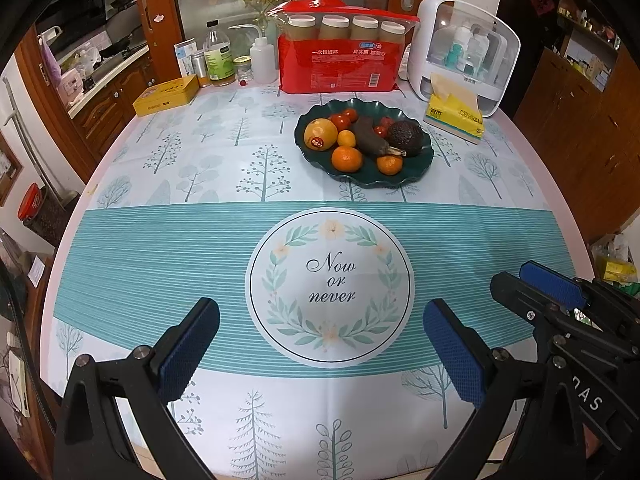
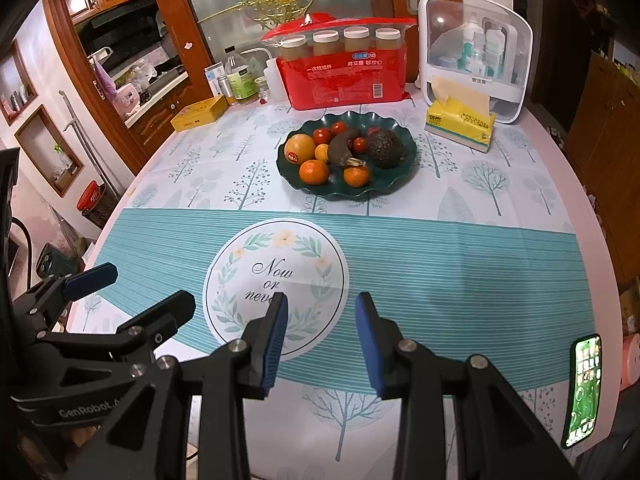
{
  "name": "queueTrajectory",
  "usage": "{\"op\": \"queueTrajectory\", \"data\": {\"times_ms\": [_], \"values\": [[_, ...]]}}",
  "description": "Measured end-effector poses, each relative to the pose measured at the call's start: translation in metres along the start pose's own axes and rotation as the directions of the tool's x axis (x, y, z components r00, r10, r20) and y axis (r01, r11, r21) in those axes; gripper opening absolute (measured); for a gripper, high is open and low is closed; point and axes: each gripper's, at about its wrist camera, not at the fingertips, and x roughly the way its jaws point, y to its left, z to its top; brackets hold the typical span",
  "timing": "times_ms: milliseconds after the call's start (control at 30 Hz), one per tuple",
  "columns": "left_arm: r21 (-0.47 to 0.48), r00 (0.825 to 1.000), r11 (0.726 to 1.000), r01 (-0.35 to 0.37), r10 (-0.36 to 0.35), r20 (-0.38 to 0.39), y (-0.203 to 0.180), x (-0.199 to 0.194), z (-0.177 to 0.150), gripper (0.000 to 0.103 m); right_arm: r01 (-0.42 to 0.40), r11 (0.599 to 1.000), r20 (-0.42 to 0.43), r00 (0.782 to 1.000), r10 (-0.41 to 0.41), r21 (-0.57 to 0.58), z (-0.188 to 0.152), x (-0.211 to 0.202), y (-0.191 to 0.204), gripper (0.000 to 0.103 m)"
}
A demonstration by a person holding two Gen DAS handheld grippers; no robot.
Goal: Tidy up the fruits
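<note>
A dark green scalloped plate (image 1: 416, 172) (image 2: 404, 184) stands on the far half of the table. It holds a yellow grapefruit (image 1: 320, 133) (image 2: 300, 148), three tangerines (image 1: 347, 159) (image 2: 314, 171), a blackened banana (image 1: 370, 136) (image 2: 342, 145), an avocado (image 1: 405, 138) (image 2: 385, 148) and several red tomatoes (image 1: 340, 121) (image 2: 321, 135). My left gripper (image 1: 320, 316) is open and empty above the near table, well short of the plate. My right gripper (image 2: 321, 312) is open and empty, to the right of the left one; it also shows in the left wrist view (image 1: 516, 280).
Behind the plate stand a red cup package (image 1: 340, 60), a white storage box (image 1: 466, 52), a yellow tissue pack (image 1: 456, 114), bottles (image 1: 218, 56) and a yellow tin (image 1: 166, 94). A lit phone (image 2: 582, 390) lies at the near right table edge.
</note>
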Motion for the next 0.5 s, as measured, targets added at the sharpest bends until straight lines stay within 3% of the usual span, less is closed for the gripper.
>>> {"op": "queueTrajectory", "data": {"times_ms": [500], "values": [[0.005,1.000,1.000,0.002,-0.002,-0.003,-0.0020,0.0020,0.0024,0.101,0.000,1.000,-0.008,1.000,0.000,0.010,0.0010,0.0035,-0.0062,0.036]]}}
